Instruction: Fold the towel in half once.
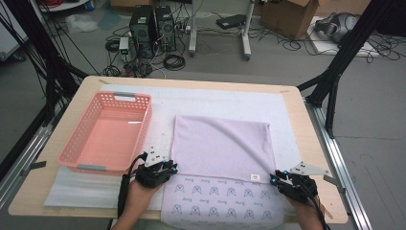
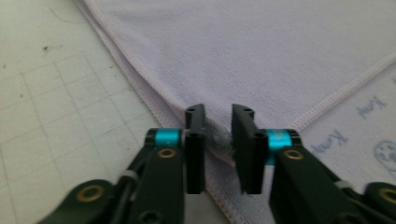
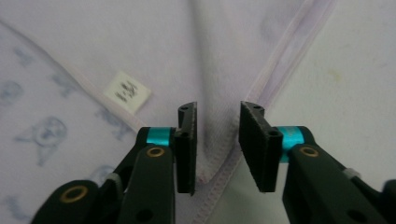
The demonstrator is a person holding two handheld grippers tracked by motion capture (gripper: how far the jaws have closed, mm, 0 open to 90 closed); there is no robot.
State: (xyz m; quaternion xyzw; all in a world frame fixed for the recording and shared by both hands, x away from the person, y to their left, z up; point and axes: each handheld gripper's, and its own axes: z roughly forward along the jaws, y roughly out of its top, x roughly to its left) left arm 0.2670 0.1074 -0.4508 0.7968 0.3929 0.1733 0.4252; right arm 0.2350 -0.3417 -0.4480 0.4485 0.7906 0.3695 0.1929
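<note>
Your left gripper [image 1: 165, 168] stands at the near left corner of the folded-over lilac layer of the towel [image 1: 222, 146], which lies flat on the white mat [image 1: 225, 100] to the right of the empty pink basket [image 1: 109, 132]; its jaws straddle the bunched corner with a gap, so it is released, not clamped. Treat the towel as light, soft and limp: it will sag and drag, so take both layers at the stitched hem corners. Your right gripper [image 1: 279, 178] is likewise open astride the near right corner, beside the small white label [image 3: 127, 91].
</note>
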